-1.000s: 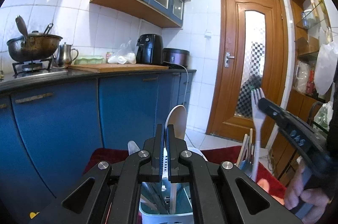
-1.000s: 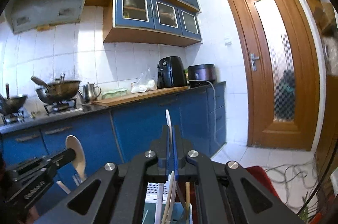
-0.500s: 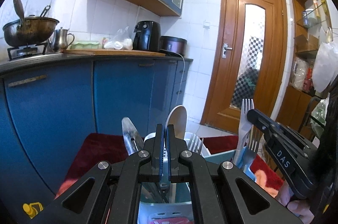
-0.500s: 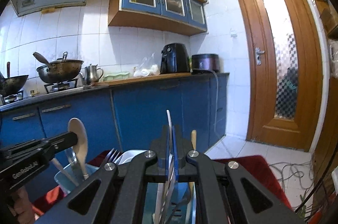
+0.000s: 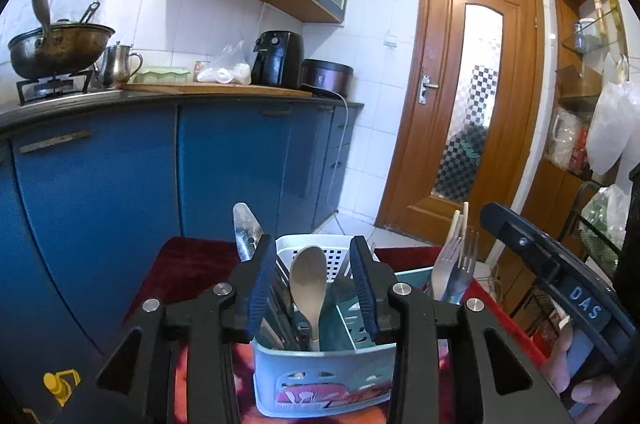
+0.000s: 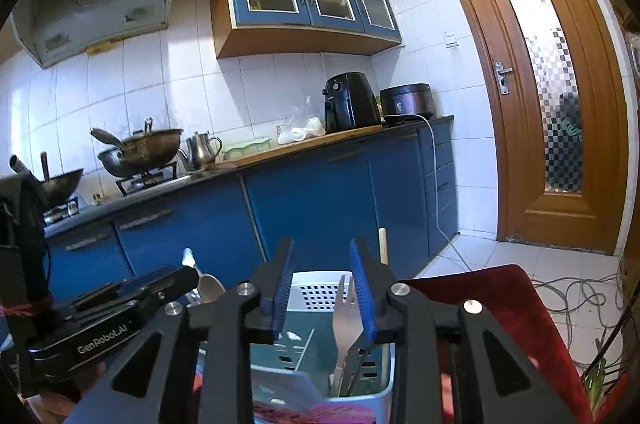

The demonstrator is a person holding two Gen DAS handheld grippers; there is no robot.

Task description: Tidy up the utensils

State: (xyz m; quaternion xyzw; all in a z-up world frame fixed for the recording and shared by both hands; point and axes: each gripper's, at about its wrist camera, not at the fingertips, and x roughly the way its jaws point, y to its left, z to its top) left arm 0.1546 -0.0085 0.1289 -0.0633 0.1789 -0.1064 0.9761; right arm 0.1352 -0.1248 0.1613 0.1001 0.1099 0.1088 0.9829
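Utensils stand upright in a pale blue caddy (image 5: 320, 380) that sits on a dark red cloth (image 5: 188, 272). In the left wrist view a wooden spoon (image 5: 308, 284) rises from the caddy's left compartment, bowl up, beside a steel blade (image 5: 245, 230) and other dark handles. Forks (image 5: 454, 274) and two pale chopsticks (image 5: 460, 224) stand further right in the caddy. A white perforated basket (image 5: 332, 256) shows just behind.

Left claw (image 5: 312, 288) is spread wide, its blue-padded fingers (image 5: 260, 288) on either side of the spoon, apart from it and holding nothing. Right claw (image 6: 323, 296) is likewise wide open and empty; in its own view a fork (image 6: 346, 320) stands between the fingers (image 6: 362, 300), close to the right pad, though I cannot tell whether they touch. Each claw appears at the edge of the other's view, both hovering over the caddy.

Beyond, blue cabinets (image 6: 312, 199) run under a table (image 6: 304, 143) carrying a black air fryer (image 6: 348, 103), a rice cooker (image 6: 408, 101), a kettle (image 6: 202, 149) and a wok (image 6: 140, 149) on a burner. A wooden door (image 6: 548, 83) with a frosted pane stands to the right, with cables (image 6: 576, 292) on the tiled floor.
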